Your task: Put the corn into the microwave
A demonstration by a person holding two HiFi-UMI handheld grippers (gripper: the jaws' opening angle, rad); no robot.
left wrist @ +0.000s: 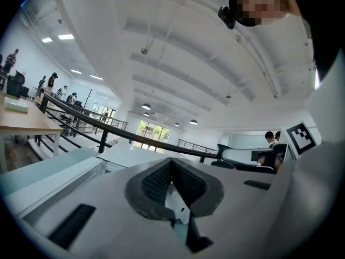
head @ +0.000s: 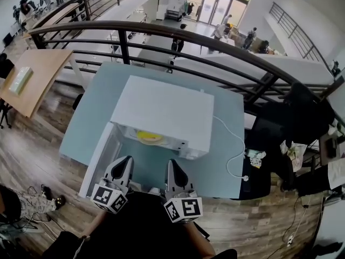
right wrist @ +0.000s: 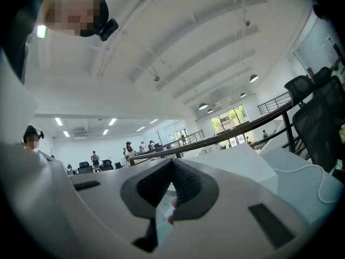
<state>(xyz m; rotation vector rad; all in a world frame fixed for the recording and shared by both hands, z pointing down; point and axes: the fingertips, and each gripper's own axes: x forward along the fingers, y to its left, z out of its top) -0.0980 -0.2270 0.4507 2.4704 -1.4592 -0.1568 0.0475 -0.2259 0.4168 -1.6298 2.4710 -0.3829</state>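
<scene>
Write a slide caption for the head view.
Open white box microwave on a pale blue table holds the yellow corn; left tool and right tool hover shut before it.

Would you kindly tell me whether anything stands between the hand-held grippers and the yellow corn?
Nothing visible does: the white microwave stands open, the yellow corn lies inside, and only bare blue table separates it from the left hand-held gripper and right hand-held gripper.

A pale blue-green worktop (head: 102, 90) carries a white microwave (head: 167, 112) near its middle, its door (head: 99, 163) swung open at the left. A white cable (head: 243, 143) loops across the bare surface at the right, ending in a plug (head: 245, 178) near the front edge
</scene>
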